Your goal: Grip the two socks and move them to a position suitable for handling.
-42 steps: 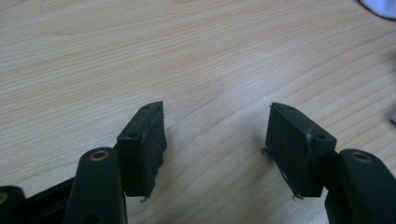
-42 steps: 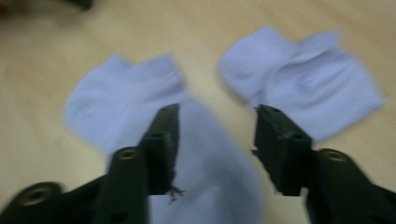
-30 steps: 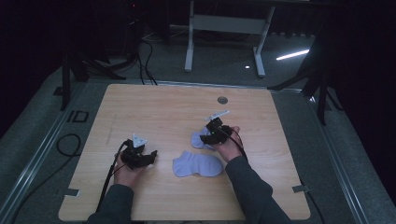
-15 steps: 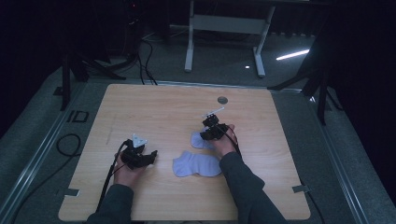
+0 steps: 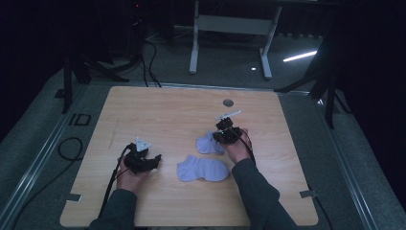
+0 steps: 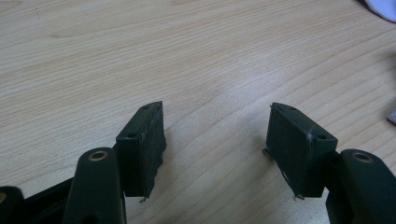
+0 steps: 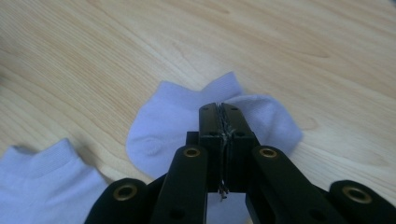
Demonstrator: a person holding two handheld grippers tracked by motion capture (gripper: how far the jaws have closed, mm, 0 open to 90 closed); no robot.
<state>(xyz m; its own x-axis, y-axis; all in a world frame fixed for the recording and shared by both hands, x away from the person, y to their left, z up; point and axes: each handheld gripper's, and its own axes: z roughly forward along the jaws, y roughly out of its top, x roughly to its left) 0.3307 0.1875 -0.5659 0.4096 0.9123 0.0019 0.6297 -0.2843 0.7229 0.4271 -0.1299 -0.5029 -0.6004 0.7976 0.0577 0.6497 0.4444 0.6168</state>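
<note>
Item: wooden table [image 5: 167, 110], light grain, being viewed from above, with dark floor around it and a small round grey insert [image 5: 228, 102] being shown near its far edge. Item: left gripper [image 5: 141, 162], being held in the person's left hand [image 5: 128, 175] at the near left of the table, a cable [image 5: 111, 184] being trailed back along the sleeve; in the left gripper view [image 6: 217, 140] its two black jaws are being held wide apart over bare wood, nothing being gripped between them. Item: right gripper [image 5: 226, 134], being held in the person's right hand [image 5: 238, 148] right of centre, a grey plate being carried on top; in the right gripper view [image 7: 219, 122] its jaws are being pressed fully together, their tips being set over the upper sock, though whether any fabric is being pinched between them cannot be told. Item: upper sock [image 5: 208, 143], pale lavender-white, being laid flat just beside and partly under the right gripper, also being seen in the right gripper view [image 7: 163, 126]. Item: lower sock [image 5: 203, 169], same colour, being laid flat between the two hands, near the upper sock, its cuffed edge being shown at the lower left of the right gripper view [image 7: 42, 172]; whether the two socks are touching cannot be told
</note>
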